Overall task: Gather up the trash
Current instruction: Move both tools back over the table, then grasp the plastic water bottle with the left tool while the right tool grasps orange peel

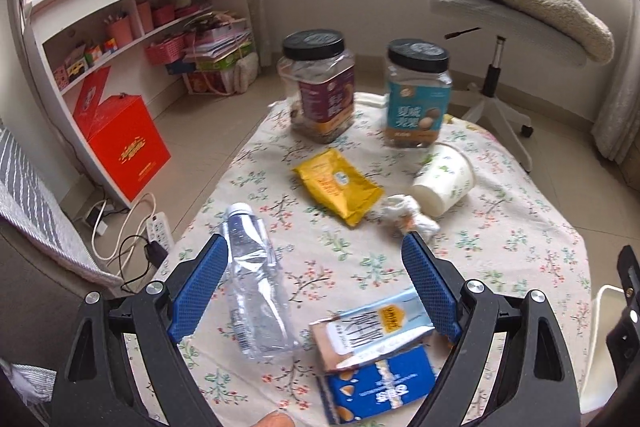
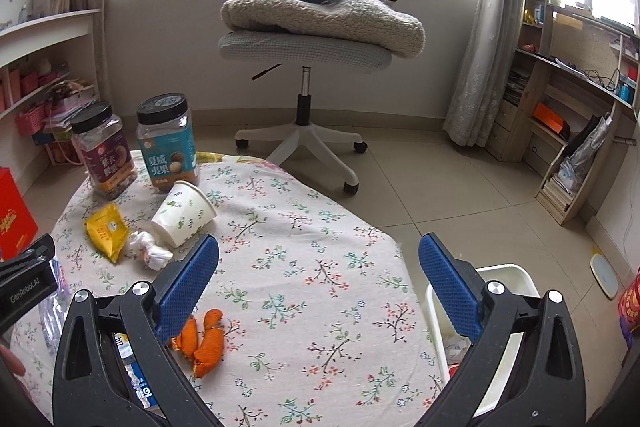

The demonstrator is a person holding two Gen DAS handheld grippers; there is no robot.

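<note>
Two lidded jars (image 1: pixel 322 87) are seen at 12 o'clock on the worktop (image 2: pixel 320 267); a paper cup (image 1: pixel 444 183) lies tipped beside them. A white bin (image 2: pixel 516 275) at 4 o'clock holds crumpled scraps. The left tool (image 1: pixel 316 259) is spread, a crushed bottle (image 1: pixel 256 287) and torn wrappers (image 1: pixel 376 327) lying between its fingers. The right tool (image 2: pixel 320 259) is spread, holding nothing.

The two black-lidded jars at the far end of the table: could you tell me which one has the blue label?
The blue-labelled jar stands beside the paper cup; the other jar has a dark purple label.
</note>
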